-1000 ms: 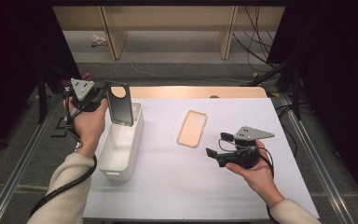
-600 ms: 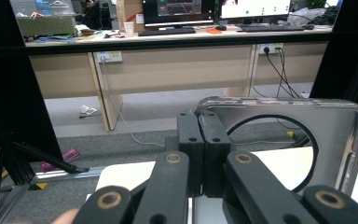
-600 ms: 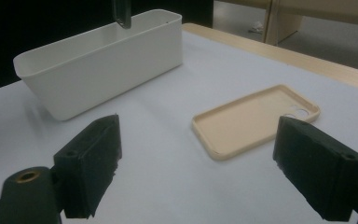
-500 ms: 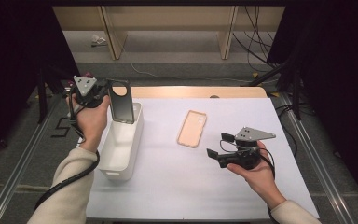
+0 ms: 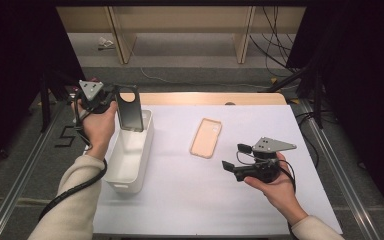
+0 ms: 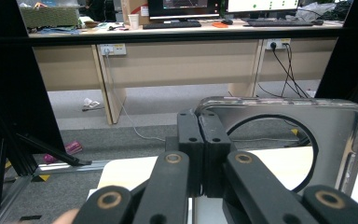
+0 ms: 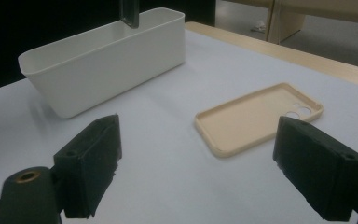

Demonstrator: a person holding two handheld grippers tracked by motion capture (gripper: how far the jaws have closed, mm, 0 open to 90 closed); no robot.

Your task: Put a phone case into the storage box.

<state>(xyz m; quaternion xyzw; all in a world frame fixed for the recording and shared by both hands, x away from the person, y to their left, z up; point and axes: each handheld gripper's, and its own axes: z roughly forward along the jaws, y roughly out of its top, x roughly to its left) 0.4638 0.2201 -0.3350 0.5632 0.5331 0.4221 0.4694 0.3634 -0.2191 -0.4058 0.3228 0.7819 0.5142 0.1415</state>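
Two phone cases are in play. One is dark and see-through, the dark case (image 5: 129, 107), and the left claw (image 5: 111, 98) is clenched on its edge; in the left gripper view the black pads (image 6: 200, 149) pinch the rim of this case beside its round cut-out. The case hangs upright, long axis vertical, directly above the far end of the white bin (image 5: 130, 160), with its lower edge at about the level of the bin's rim. So the relation that matters is simple: the bin lies straight below the held case, and I judge that the coming move is only a lowering and a release, with no sideways travel needed. The left hand (image 5: 97, 127) is raised at the far left corner of the surface (image 5: 180, 200), forearm stretched forward, claw pointing level toward the right.

The beige case (image 5: 206, 137) lies flat on the surface, open side up, long axis running away from the person and a little tilted. The right claw (image 5: 232, 157) is nearer to it, jaws spread wide and empty, pointing toward it from the near right. The right hand (image 5: 272, 182) rests low near the surface.
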